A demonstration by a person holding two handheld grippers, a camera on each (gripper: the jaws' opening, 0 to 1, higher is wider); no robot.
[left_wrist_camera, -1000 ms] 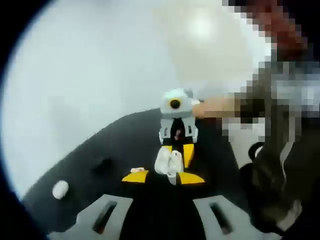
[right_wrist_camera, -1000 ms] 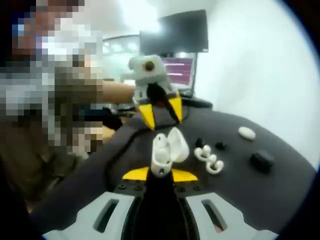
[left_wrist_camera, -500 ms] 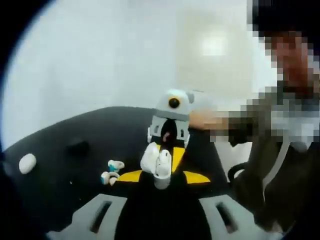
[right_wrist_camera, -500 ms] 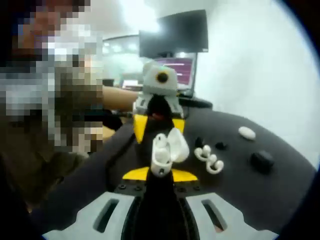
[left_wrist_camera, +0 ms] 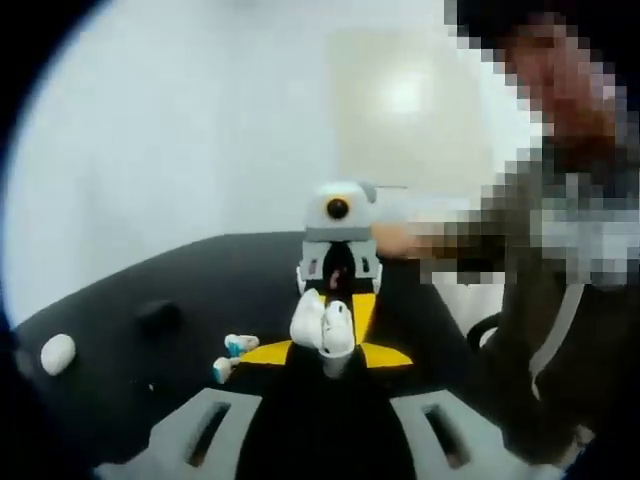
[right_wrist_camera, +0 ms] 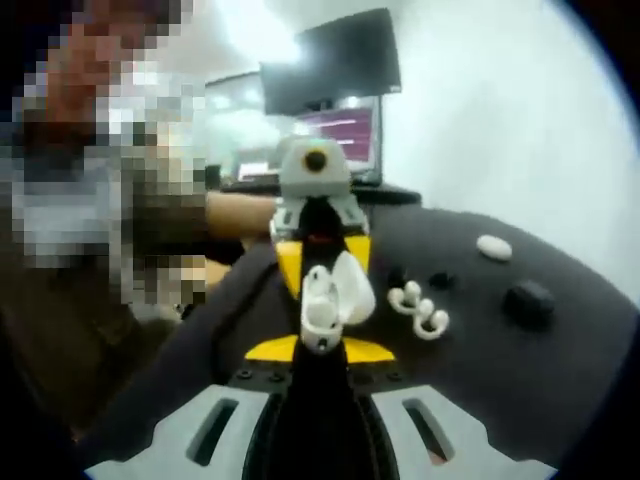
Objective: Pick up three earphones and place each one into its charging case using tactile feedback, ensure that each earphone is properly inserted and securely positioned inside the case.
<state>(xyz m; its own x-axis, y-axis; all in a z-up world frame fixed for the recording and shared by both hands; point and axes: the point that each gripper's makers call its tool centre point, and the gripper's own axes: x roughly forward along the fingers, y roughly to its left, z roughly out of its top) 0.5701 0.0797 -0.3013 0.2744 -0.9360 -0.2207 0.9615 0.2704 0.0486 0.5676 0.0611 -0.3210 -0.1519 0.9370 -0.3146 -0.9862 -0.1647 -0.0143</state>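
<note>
In the right gripper view my right gripper (right_wrist_camera: 320, 349) is shut on the base of an open white charging case (right_wrist_camera: 325, 298), which stands upright with its lid tipped back to the right. Just behind the case my left gripper (right_wrist_camera: 322, 262) faces it, its yellow jaws spread with nothing visible between them. Two white earphones (right_wrist_camera: 420, 310) lie on the black table (right_wrist_camera: 520, 380) to the right of the case. In the left gripper view the same case (left_wrist_camera: 323, 325) sits just past my left gripper (left_wrist_camera: 325, 355), and the earphones (left_wrist_camera: 232, 355) lie to its left.
A white oval case (right_wrist_camera: 494, 247) and a black case (right_wrist_camera: 528, 298) lie farther right on the table, with small dark pieces (right_wrist_camera: 438, 281) near the earphones. A person stands close at the table's edge, one forearm (right_wrist_camera: 235, 212) behind the left gripper. A monitor (right_wrist_camera: 330, 72) stands behind.
The left gripper has come down and in, from the upper left to right behind the held case. The right gripper keeps its hold on the case.
</note>
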